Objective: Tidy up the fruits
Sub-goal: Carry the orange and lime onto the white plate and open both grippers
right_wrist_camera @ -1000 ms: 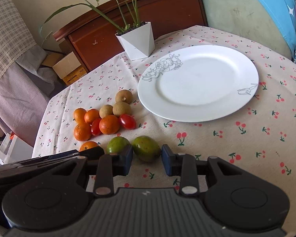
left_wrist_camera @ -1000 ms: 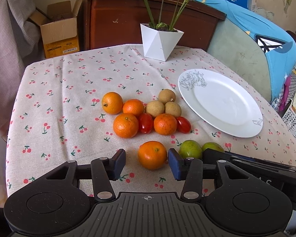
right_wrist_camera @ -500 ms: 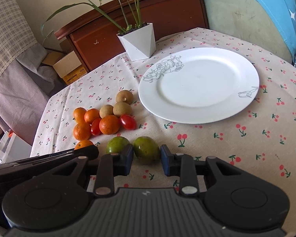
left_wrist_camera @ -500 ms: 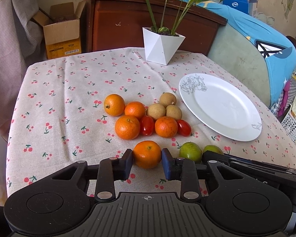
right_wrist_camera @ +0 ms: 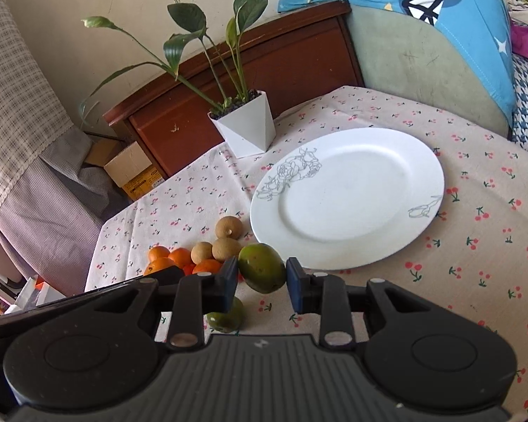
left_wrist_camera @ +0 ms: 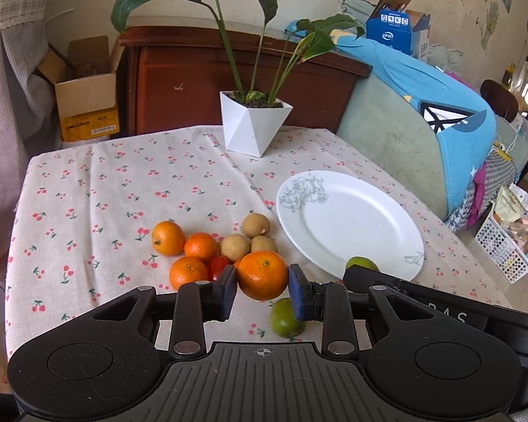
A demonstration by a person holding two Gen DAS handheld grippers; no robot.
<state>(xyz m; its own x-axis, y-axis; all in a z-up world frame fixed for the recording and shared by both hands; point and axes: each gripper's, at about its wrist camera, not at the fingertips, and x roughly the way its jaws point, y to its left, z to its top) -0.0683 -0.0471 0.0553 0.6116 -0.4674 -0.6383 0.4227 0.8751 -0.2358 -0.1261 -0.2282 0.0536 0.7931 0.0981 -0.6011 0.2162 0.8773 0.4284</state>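
Two grippers are in play, each pinching one fruit. In the left wrist view, the left gripper (left_wrist_camera: 262, 286) has its fingers (left_wrist_camera: 225, 292) pressed against the sides of an orange (left_wrist_camera: 262, 274), held clear of the cloth at the lower centre of the frame. In the right wrist view, the right gripper (right_wrist_camera: 260, 281) clamps a green fruit (right_wrist_camera: 262, 267) between its fingers (right_wrist_camera: 296, 290), also lifted off the worktop (right_wrist_camera: 475, 246), just below the near rim of the plate. One white plate (right_wrist_camera: 348, 197) with grey flower drawings lies at the centre right of that frame, with nothing on it. Still on the cherry-print cloth, in the left view, are three oranges (left_wrist_camera: 168, 237) at the centre left, three round brown fruits (left_wrist_camera: 256, 224) beside them toward the plate, and at least one red tomato (left_wrist_camera: 217, 265), half hidden behind the left finger. A second green fruit (left_wrist_camera: 284, 317) lies low in the frame under the held orange, partly covered by the right finger. One white angular pot with a leafy plant (left_wrist_camera: 255, 125) stands at the far edge of the worktop, in the upper middle. Behind it are a dark wooden cabinet (left_wrist_camera: 179, 81), an open cardboard box (left_wrist_camera: 84, 91) at the upper left, and a blue cloth draped over a sofa (left_wrist_camera: 433, 81) at the upper right. The body of the right gripper crosses the lower right of the left view and covers part of the plate's near rim.
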